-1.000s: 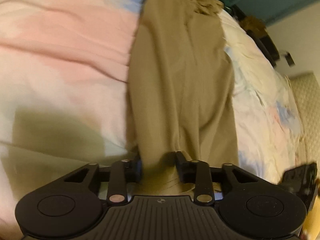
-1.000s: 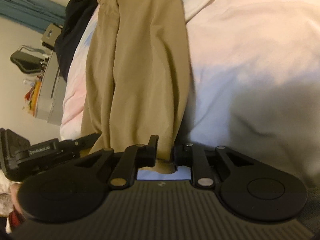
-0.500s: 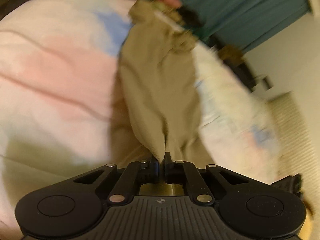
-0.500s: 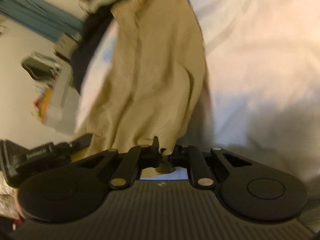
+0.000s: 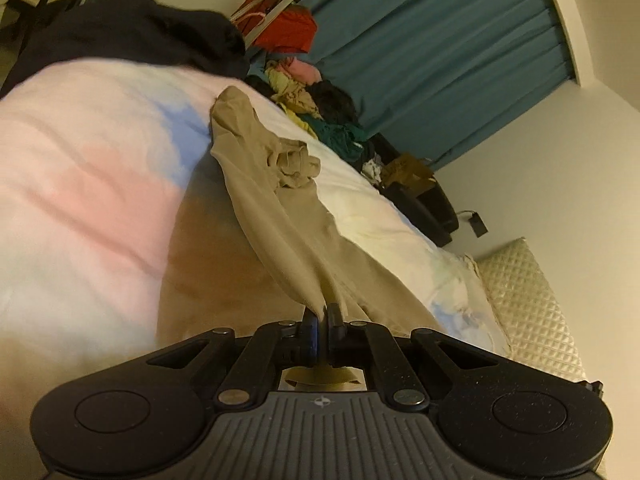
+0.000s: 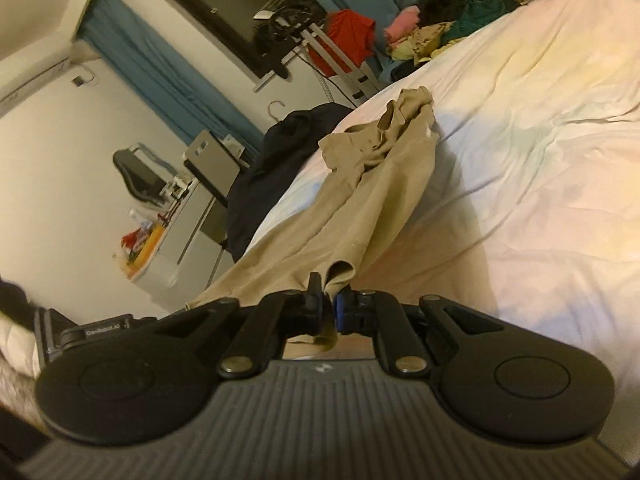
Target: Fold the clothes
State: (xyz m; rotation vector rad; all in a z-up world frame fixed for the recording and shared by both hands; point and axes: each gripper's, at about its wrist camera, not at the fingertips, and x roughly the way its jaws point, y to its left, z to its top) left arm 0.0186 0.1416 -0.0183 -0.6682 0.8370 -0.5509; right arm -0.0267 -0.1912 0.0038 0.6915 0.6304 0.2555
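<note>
On the far left of the left wrist view a dark navy, soft garment lies crumpled at the far edge of the bed. The bed is covered by one pastel quilt — smooth cotton with pink, blue and pale yellow patches and gentle creases. Over it stretches one pair of khaki woven trousers, long and narrow, its far end bunched into small wrinkles on the quilt and its near end lifted off the bed. The black plastic left gripper is closed on the near hem, the thin cloth pinched between its two fingers. To the far right a heap of mixed clothes — red, pink, yellow, green, black — sits before pleated teal curtains, and a cream quilted headboard with a diamond pattern stands at the right.

In the right wrist view the trousers run from the near centre to the far edge of the bed, and the black right gripper clamps another hem end, which curls into a small open loop just above the fingers.
</note>
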